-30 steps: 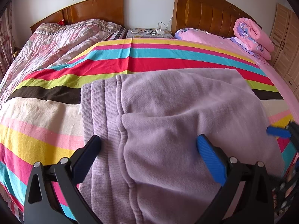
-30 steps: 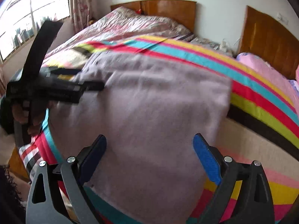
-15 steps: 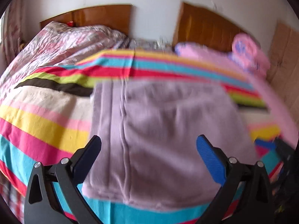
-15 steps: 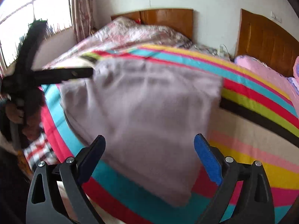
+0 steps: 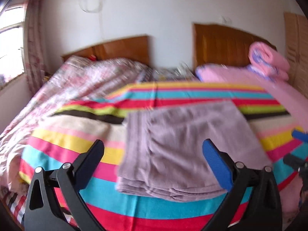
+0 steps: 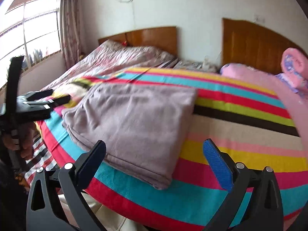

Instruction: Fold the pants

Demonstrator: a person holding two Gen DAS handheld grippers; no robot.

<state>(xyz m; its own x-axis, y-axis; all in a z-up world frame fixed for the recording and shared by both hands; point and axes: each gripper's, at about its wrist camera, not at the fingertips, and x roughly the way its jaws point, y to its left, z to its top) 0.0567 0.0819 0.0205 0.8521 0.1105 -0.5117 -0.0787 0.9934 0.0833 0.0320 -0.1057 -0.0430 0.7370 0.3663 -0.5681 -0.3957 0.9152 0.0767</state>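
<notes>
The lilac pants [image 5: 184, 146] lie folded in a flat rectangle on the striped bedspread [image 5: 173, 94], near the bed's front edge. They also show in the right wrist view [image 6: 134, 123]. My left gripper [image 5: 154, 154] is open and empty, held above and in front of the pants' near edge. My right gripper [image 6: 154, 156] is open and empty, off the pants' near right corner. The left gripper shows at the left of the right wrist view [image 6: 44, 102]. The right gripper's blue fingertip [image 5: 299, 134] shows at the right edge of the left wrist view.
A pink floral quilt [image 5: 77, 82] is heaped at the back left. A pink mattress [image 5: 250, 75] with a rolled pink blanket [image 5: 269, 61] lies at the back right. Wooden headboards [image 6: 154, 36] stand against the wall. A window [image 6: 28, 34] is at the left.
Both grippers have pulled back and up from the pants, which now look smaller and lie whole on the bed. Both stayed open.
</notes>
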